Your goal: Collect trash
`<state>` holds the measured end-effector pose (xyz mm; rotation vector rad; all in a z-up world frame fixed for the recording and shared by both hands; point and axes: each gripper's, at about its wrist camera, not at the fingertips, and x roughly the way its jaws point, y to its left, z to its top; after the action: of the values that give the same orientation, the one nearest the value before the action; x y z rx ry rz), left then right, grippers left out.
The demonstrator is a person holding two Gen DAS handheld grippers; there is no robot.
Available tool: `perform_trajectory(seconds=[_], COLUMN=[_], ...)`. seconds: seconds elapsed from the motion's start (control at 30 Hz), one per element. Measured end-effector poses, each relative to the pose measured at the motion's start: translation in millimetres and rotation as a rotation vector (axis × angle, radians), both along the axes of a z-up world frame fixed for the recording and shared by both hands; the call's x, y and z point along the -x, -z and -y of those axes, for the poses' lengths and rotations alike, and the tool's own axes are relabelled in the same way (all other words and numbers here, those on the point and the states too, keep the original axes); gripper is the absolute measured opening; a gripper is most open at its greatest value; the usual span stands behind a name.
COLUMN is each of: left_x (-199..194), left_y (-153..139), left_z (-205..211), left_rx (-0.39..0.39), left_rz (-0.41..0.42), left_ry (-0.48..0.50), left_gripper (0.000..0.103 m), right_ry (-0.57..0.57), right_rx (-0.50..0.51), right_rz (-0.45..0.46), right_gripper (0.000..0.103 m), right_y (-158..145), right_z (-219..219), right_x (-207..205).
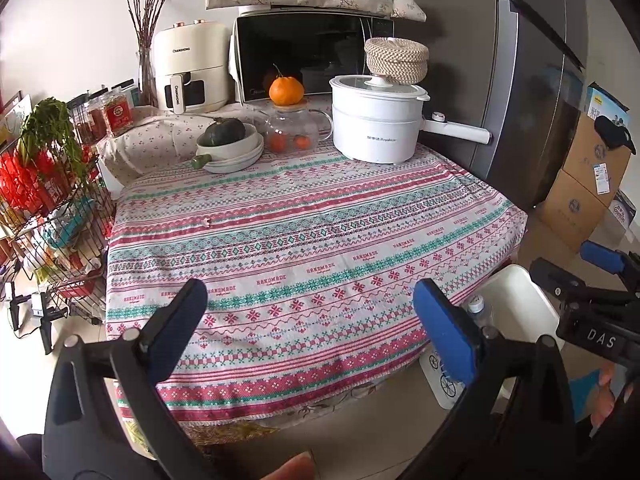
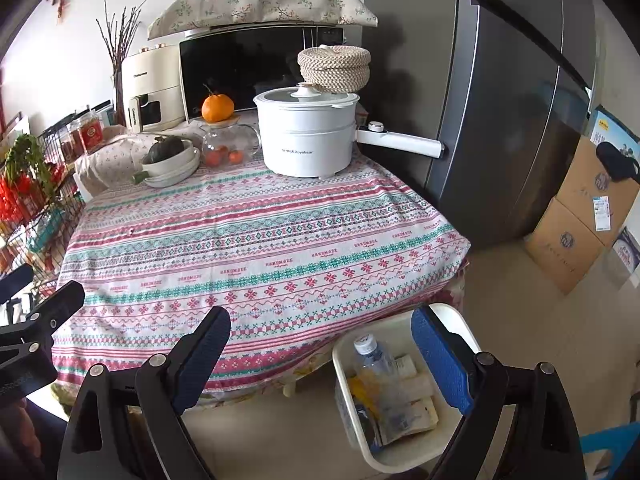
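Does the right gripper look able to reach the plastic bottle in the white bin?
Probably yes: the right gripper is open above the white bin, and the plastic bottle lies on top, uncovered.

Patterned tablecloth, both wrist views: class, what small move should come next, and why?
Probably the open left gripper should reach forward to the small white scrap lying alone on the striped red-and-green tablecloth. The white plastic bin on the floor already holds a clear plastic bottle and wrappers; the right gripper is open and empty.
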<state>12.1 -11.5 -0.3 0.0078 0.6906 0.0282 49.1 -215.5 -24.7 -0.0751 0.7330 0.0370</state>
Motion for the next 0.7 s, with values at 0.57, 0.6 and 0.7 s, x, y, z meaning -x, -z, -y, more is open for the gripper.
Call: perform_trajectory(seconds=[0.57, 0.6, 0.7], left_x=[0.6, 0.6, 0.7], left_y=[0.4, 0.3, 0.3], left_z=[1.4, 1.5, 1.8], left_rx=[0.001, 0.001, 0.0], left_rz=[-0.003, -0.003, -0.003], left_ry=[0.001, 0.001, 0.0], left_gripper=[0.102, 0.102, 0.102], right_ry=[0.001, 0.002, 0.002], right_rx=[-0.004, -0.003, -0.005], right_rz=[0.002, 0.002, 0.001], right_gripper=[0.093, 0.093, 0.093], right_y=[0.4, 0.4, 0.2], right_z=[0.4, 0.4, 0.6], right_x=[1.1, 1.2, 1.0])
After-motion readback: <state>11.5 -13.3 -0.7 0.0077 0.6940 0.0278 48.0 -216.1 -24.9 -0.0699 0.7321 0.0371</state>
